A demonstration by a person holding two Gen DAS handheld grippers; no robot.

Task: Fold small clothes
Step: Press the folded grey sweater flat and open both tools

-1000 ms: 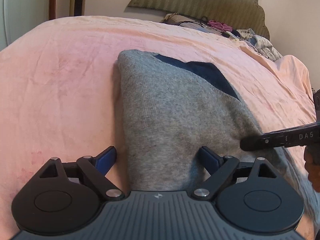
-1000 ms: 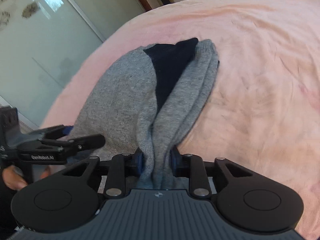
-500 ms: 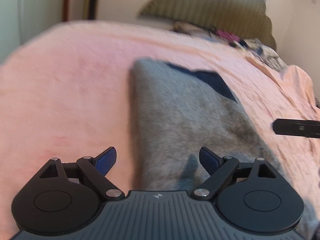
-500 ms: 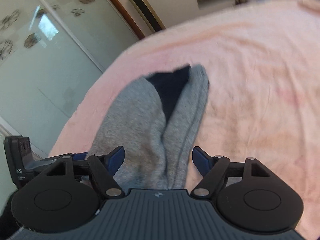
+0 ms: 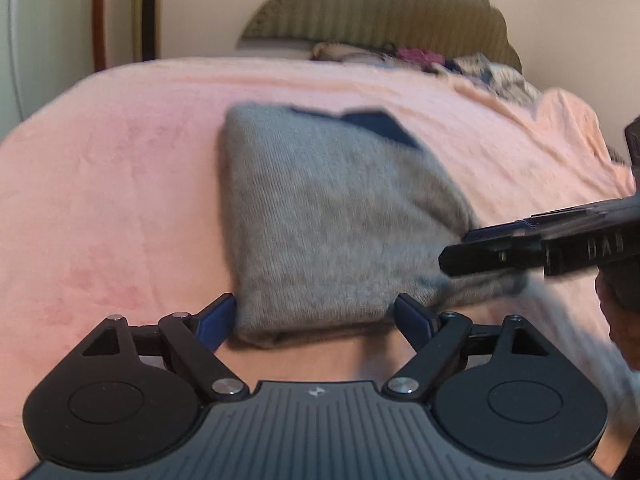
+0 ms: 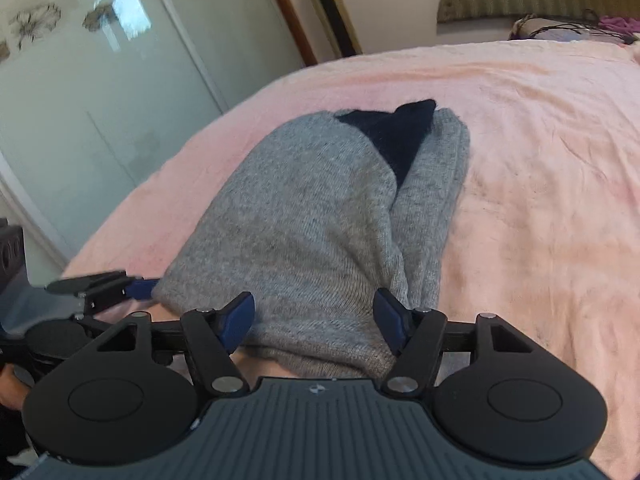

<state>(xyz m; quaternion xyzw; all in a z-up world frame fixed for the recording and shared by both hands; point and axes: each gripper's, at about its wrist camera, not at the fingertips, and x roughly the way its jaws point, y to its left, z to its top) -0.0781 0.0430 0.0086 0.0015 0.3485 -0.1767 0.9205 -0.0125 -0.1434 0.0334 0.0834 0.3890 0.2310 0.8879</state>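
Observation:
A grey knitted garment (image 5: 332, 216) with a dark navy part at its far end lies folded on the pink bedspread (image 5: 120, 184); it also shows in the right wrist view (image 6: 320, 220). My left gripper (image 5: 316, 320) is open, its blue pads at either side of the garment's near edge. My right gripper (image 6: 314, 320) is open and empty over the garment's near end. The right gripper shows in the left wrist view (image 5: 520, 248) at the garment's right edge. The left gripper shows in the right wrist view (image 6: 104, 284) at the garment's left corner.
A padded olive headboard (image 5: 376, 16) and a pile of mixed clothes (image 5: 440, 60) stand at the far end of the bed. A glass wardrobe door (image 6: 100, 92) runs along the left of the bed. The bedspread (image 6: 540, 160) stretches wide to the right.
My right gripper opened and let go of the bunched grey fabric. Both grippers drew back towards the garment's near edge, and the garment now lies flatter.

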